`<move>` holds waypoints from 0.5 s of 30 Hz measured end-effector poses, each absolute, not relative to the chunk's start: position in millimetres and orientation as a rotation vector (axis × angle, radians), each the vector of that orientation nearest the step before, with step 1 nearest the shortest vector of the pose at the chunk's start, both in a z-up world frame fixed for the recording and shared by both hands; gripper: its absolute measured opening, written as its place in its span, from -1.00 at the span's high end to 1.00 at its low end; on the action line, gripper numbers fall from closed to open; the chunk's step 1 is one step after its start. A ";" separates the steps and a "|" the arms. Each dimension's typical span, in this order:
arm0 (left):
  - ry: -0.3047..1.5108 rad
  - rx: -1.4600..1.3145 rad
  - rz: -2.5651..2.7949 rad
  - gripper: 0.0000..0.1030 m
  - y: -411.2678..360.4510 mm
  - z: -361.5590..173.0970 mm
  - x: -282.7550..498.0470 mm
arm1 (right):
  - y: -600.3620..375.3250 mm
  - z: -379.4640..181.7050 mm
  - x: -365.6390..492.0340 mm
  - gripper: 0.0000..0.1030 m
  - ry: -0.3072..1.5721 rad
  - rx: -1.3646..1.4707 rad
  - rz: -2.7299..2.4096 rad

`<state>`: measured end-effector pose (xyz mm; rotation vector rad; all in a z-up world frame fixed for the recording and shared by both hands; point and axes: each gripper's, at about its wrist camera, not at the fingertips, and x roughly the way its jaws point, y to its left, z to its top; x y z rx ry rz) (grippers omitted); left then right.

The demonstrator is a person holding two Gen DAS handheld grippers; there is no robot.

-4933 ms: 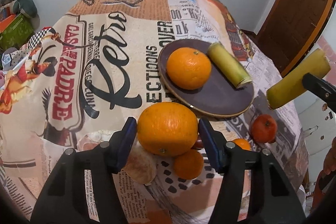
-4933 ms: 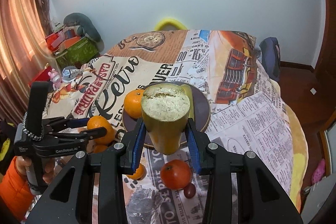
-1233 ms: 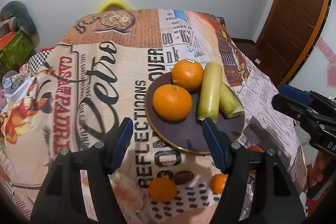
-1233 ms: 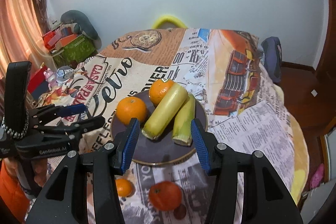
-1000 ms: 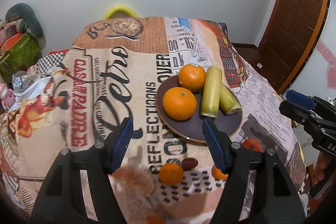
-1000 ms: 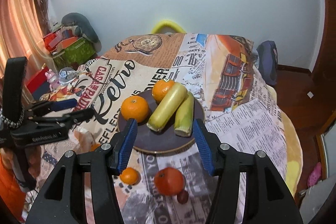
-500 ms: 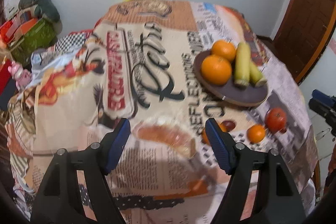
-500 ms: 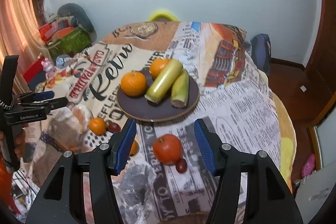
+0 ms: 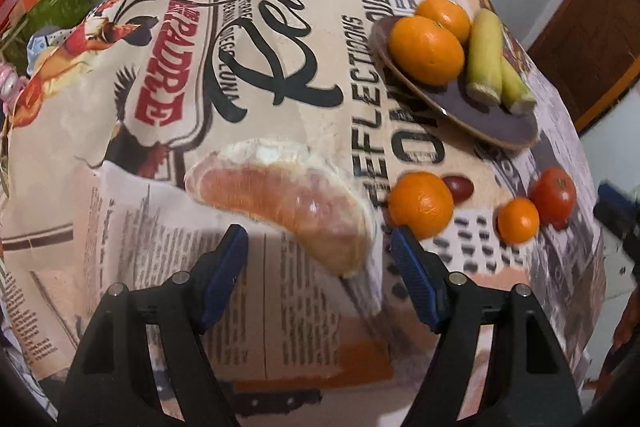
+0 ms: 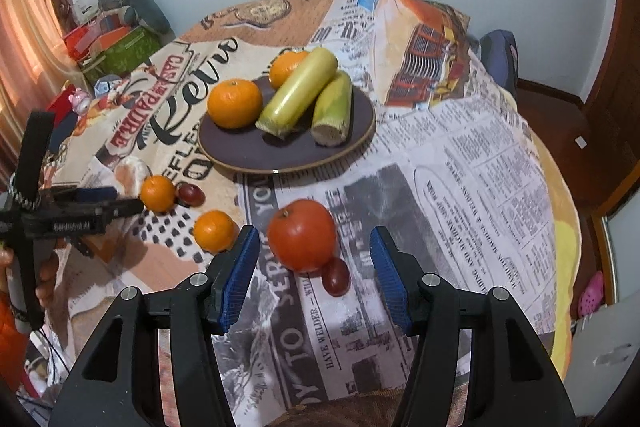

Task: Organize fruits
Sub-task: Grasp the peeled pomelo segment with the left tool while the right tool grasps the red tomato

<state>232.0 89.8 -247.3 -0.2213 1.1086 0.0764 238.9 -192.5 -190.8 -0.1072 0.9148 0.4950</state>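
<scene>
A dark plate (image 10: 288,151) holds two oranges (image 10: 234,103) and two yellow-green corn cobs (image 10: 298,93); the plate also shows in the left wrist view (image 9: 492,117). My left gripper (image 9: 320,247) is open, just before a peeled pinkish citrus wedge (image 9: 280,199) on the tablecloth. My right gripper (image 10: 314,253) is open, just before a red tomato (image 10: 302,234). Loose on the cloth are two small oranges (image 10: 158,193) (image 10: 214,230) and two dark red grapes (image 10: 191,194) (image 10: 336,277).
The table wears a newspaper-print cloth (image 10: 460,187) that falls away at the right and near edges. Boxes and toys (image 10: 116,43) are stacked on the floor at the left. A dark bag (image 10: 500,59) sits behind the table.
Both grippers moved down and closer to the table. The left one now has the citrus wedge just before its fingers; the right one has the tomato just before its fingers.
</scene>
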 end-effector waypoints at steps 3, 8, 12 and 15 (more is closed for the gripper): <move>1.102 -0.264 0.096 -0.46 95.4 -248.6 240.8 | -192.9 -197.4 241.1 -0.05 0.930 -0.106 0.503; 1.070 -0.285 0.128 -0.47 99.5 -251.6 247.8 | -190.4 -210.8 246.3 -0.05 0.965 -0.099 0.514; 1.059 -0.217 0.153 -0.23 94.3 -253.0 244.9 | -185.5 -218.1 248.1 -0.05 0.983 -0.089 0.533; 1.052 -0.185 0.127 -0.01 93.7 -252.9 235.0 | -181.7 -220.9 250.8 -0.05 0.987 -0.085 0.544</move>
